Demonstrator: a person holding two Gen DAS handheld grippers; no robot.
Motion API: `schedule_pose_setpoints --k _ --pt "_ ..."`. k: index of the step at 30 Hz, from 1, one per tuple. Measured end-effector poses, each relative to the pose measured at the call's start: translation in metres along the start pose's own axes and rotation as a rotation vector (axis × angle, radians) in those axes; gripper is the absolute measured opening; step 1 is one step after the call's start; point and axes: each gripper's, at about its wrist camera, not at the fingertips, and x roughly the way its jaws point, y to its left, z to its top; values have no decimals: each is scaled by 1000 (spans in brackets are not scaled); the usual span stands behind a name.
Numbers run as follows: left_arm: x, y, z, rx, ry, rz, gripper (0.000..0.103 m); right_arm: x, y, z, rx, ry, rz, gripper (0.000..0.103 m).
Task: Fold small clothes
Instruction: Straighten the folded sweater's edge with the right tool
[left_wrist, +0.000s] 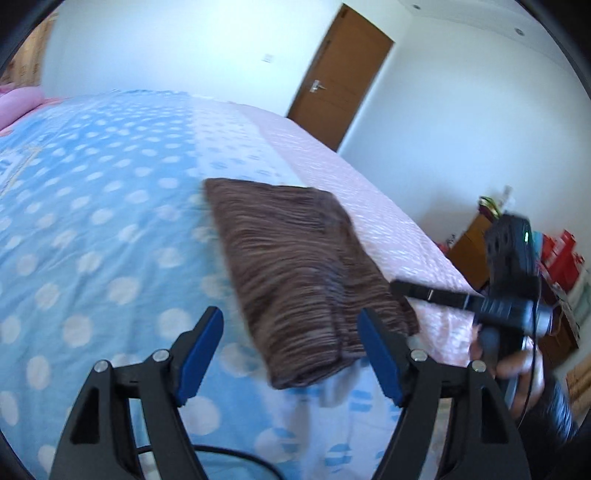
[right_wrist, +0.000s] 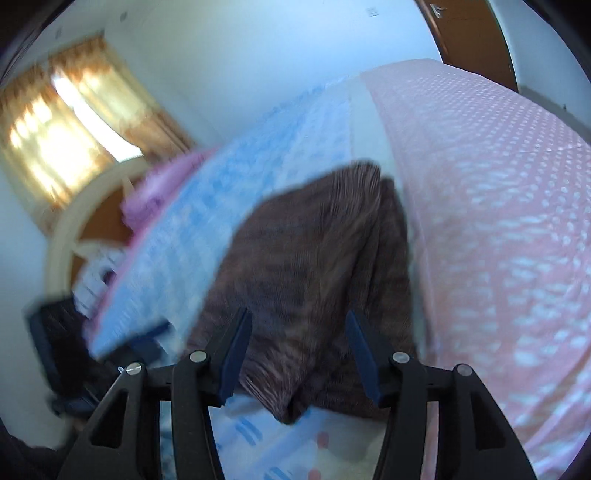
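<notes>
A brown striped garment (left_wrist: 295, 273) lies folded into a long rectangle on the bed, across the seam between the blue dotted cover (left_wrist: 92, 221) and the pink one (left_wrist: 369, 206). My left gripper (left_wrist: 291, 317) is open over the garment's near end, its blue pads apart and gripping nothing. In the left wrist view the right gripper (left_wrist: 399, 287) reaches in from the right, held by a hand, its tip at the garment's right edge. In the right wrist view the right gripper (right_wrist: 298, 315) is open just above the garment (right_wrist: 314, 258), pads clear of the cloth.
The bed's far side meets a white wall with a wooden door (left_wrist: 343, 81). A low wooden cabinet and red boxes (left_wrist: 561, 254) stand right of the bed. A pink pillow (left_wrist: 18, 103) lies at the head, near a curtained window (right_wrist: 62, 136).
</notes>
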Motion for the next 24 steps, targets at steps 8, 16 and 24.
schedule_pose_setpoints --k 8,16,24 --pt "15 1 4 -11 11 52 78 44 7 -19 -46 105 -110 6" --pt "33 -7 27 -16 3 44 78 -6 12 14 -210 53 -162 3" --pt "86 -19 8 20 133 136 78 18 -27 -15 -202 155 -251 3"
